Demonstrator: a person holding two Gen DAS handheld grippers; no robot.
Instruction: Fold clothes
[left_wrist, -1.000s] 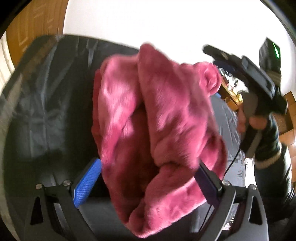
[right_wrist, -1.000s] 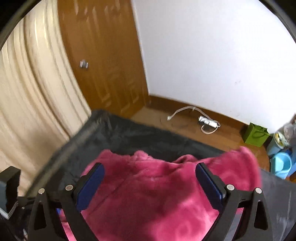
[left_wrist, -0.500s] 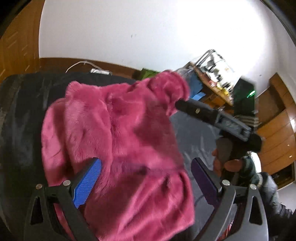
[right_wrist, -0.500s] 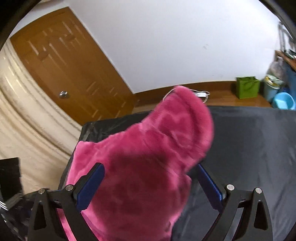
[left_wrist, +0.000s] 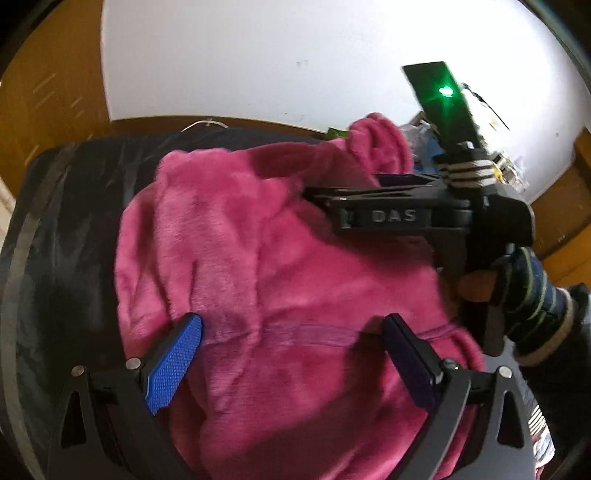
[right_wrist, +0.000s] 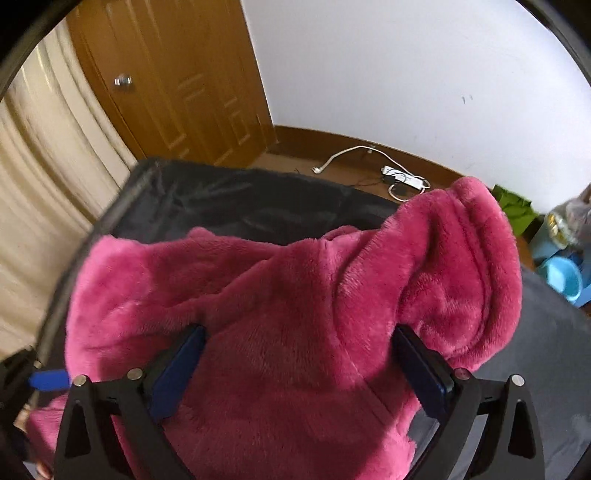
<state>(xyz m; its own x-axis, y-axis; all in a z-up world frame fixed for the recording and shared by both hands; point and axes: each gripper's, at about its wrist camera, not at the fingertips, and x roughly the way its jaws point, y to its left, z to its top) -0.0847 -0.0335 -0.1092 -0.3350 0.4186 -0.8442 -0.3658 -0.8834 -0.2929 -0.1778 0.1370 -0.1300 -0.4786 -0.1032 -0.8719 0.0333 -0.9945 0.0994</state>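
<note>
While the pink fleece garment (left_wrist: 280, 266) lies bunched on the dark-covered table (left_wrist: 70, 229), the left claw (left_wrist: 291, 343) stands wide open over it, fleece between its blue pads but unpinched. Wide apart too, the right claw (right_wrist: 299, 354) straddles a raised fold; it seems to grip nothing, though fleece hides the pad tips. A hand (left_wrist: 480, 284) holds its handle.

Pink fleece garment (left_wrist: 280, 266) bunched between spread left claw (left_wrist: 291, 354) pads
</note>
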